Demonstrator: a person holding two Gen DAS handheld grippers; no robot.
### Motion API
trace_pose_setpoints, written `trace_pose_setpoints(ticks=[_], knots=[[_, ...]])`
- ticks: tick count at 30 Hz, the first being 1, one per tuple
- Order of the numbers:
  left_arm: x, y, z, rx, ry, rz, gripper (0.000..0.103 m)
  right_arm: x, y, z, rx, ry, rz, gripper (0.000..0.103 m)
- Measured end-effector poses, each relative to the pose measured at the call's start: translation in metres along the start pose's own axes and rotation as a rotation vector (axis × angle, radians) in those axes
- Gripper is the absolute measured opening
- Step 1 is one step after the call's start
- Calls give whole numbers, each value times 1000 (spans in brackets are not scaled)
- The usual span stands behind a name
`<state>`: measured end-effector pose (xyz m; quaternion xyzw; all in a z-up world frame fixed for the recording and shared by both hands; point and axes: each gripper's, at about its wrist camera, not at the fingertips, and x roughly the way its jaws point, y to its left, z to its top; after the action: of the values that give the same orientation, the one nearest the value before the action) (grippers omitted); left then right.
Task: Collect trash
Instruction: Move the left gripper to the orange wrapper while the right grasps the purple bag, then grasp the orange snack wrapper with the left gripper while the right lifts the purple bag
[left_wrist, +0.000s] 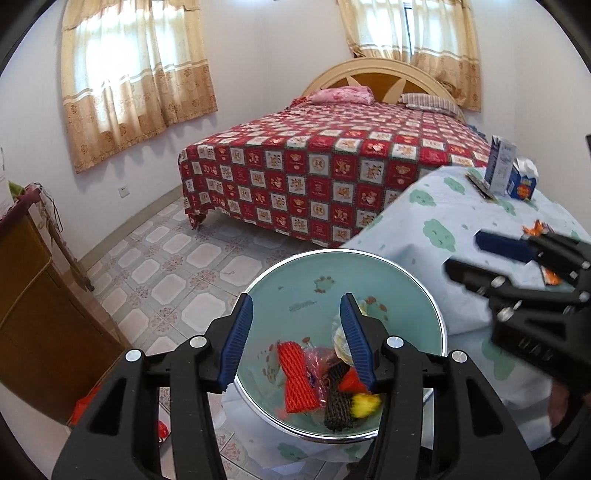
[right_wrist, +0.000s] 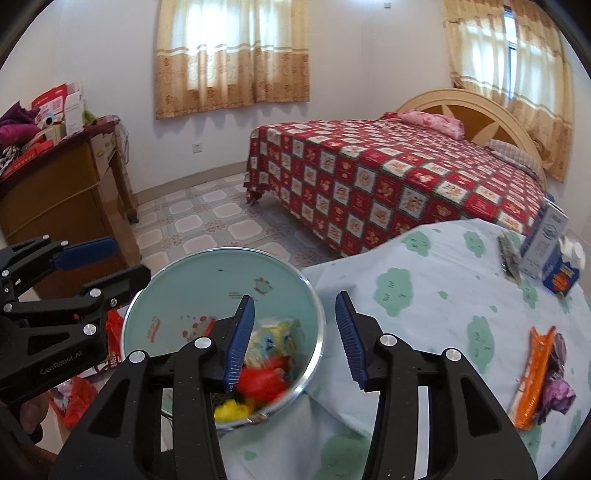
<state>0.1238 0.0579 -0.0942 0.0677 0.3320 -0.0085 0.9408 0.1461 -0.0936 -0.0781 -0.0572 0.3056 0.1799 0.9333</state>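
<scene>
Left gripper (left_wrist: 297, 341) and right gripper (right_wrist: 295, 341) are hanging half-open, holding nothing, over the trash bin (left_wrist: 295, 273) at lower centre; wrappers (right_wrist: 533, 380) are lying lower right.

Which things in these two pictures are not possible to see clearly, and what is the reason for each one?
- Trash in the bin: left wrist view, partly behind the left gripper; the yellow piece is blurred.
- Same trash, right wrist view: blurred, partly behind the right gripper.
- Print on the cartons: too small, blurred.
- Purple wrapper beside the orange wrapper: crumpled, kind unclear.
- Bin's base: hidden by the tablecloth.
</scene>
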Motion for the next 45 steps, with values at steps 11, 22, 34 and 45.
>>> trace_pose_setpoints(ticks=[11, 22, 34, 45], knots=[[11, -53, -9, 79, 31, -9, 60, -67, -148, -36, 279, -12, -341, 47], [20, -108, 13, 103, -5, -31, 67, -45, -231, -78, 456, 192, -396, 47], [14, -140, 24, 114, -13, -82, 67, -55, -232, -94, 469, 177, -322, 21], [18, -252, 37, 214, 11, -222, 67, -116, -267, -118, 503, 74, -419, 20]])
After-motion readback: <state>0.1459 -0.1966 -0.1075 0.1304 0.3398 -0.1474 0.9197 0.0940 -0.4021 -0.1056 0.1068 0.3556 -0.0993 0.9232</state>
